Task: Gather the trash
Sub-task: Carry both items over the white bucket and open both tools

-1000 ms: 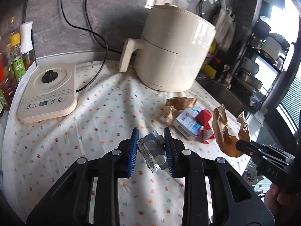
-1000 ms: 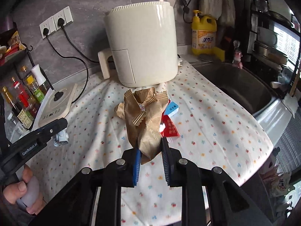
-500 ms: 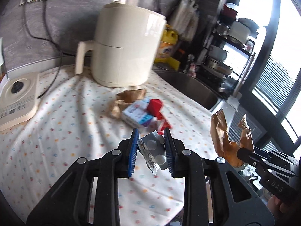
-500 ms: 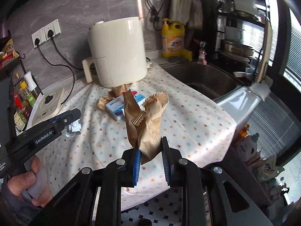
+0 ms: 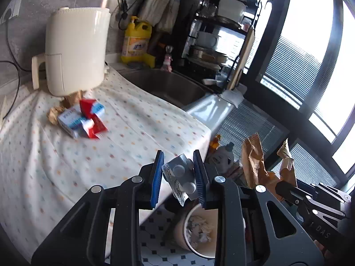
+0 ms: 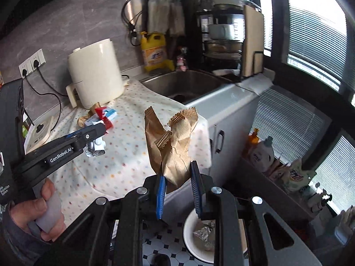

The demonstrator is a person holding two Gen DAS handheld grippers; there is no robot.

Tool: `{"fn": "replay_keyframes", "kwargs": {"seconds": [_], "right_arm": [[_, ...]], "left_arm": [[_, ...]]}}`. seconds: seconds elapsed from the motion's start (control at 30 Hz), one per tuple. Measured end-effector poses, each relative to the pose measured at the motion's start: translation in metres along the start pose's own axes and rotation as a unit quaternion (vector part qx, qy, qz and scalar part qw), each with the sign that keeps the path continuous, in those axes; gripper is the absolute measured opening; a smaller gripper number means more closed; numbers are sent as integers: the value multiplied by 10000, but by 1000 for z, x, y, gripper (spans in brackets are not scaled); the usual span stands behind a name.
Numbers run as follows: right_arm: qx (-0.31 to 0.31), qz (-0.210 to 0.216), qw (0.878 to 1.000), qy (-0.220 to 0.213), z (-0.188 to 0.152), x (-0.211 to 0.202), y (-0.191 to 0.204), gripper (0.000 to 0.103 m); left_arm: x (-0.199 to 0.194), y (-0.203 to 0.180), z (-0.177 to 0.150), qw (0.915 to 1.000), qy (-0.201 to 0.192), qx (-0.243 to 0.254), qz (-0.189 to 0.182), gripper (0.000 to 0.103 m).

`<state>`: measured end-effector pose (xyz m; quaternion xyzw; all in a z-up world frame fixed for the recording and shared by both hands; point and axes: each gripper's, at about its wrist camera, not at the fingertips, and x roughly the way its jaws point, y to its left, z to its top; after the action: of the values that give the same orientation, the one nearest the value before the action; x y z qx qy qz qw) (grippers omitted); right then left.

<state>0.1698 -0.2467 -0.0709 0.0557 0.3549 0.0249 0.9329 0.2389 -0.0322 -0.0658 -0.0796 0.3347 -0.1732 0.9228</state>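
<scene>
My left gripper (image 5: 179, 178) is shut on a silver pill blister pack (image 5: 180, 177), held off the counter's edge above a white trash bin (image 5: 199, 230) on the floor. It also shows in the right wrist view (image 6: 95, 143). My right gripper (image 6: 177, 190) is shut on a crumpled brown paper bag (image 6: 174, 146), above and left of the bin (image 6: 199, 235), which holds crumpled foil. The bag also shows in the left wrist view (image 5: 255, 168). A blue-white box with red wrappers (image 5: 82, 119) and brown paper scraps (image 5: 53, 115) lie on the dotted cloth.
A cream air fryer (image 5: 75, 51) stands at the back of the counter (image 5: 111, 155). A steel sink (image 6: 186, 84), yellow detergent bottle (image 6: 155, 51) and dish rack (image 6: 226, 40) are to the right. Bottles and bags (image 6: 277, 166) line the floor by the window.
Both grippers have swung right, away from the counter, with their loads still held. The floor bin has come into view beneath them.
</scene>
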Motion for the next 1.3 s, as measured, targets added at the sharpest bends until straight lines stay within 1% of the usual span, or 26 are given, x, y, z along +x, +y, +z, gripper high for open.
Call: {"fn": "replay_keyframes", "kwargs": {"seconds": [0.17, 0.37, 0.6, 0.83, 0.9, 1.0, 1.03, 1.07, 1.1, 1.23, 1.3], "right_arm": [[268, -141, 9994, 135, -23, -11, -42, 22], [435, -259, 9983, 287, -45, -14, -75, 22], [549, -394, 9967, 448, -64, -7, -99, 22], [591, -440, 9949, 692, -79, 13, -103, 24], [564, -467, 9948, 711, -82, 20, -102, 28], [589, -479, 9940, 784, -88, 29, -103, 30], [595, -493, 9937, 808, -90, 32, -104, 33], [615, -574, 9931, 814, -92, 33, -106, 43], [652, -623, 9927, 800, -93, 32, -108, 48], [784, -702, 9908, 852, -100, 27, -117, 49], [851, -758, 9900, 837, -103, 19, -123, 52]], "left_arm": [[6, -41, -25, 9995, 253, 202, -46, 27], [13, -66, -43, 9989, 387, 243, -78, 27], [17, -75, -60, 9984, 506, 211, -102, 27], [31, -69, -81, 9970, 750, 161, -116, 27], [35, -68, -83, 9966, 798, 157, -117, 27], [40, -68, -86, 9961, 854, 204, -123, 27], [42, -69, -86, 9959, 872, 218, -132, 27], [43, -70, -87, 9956, 890, 241, -140, 27], [45, -70, -88, 9954, 908, 265, -149, 27], [54, -75, -92, 9943, 1008, 288, -218, 27], [59, -81, -95, 9933, 1063, 328, -301, 27]]}}
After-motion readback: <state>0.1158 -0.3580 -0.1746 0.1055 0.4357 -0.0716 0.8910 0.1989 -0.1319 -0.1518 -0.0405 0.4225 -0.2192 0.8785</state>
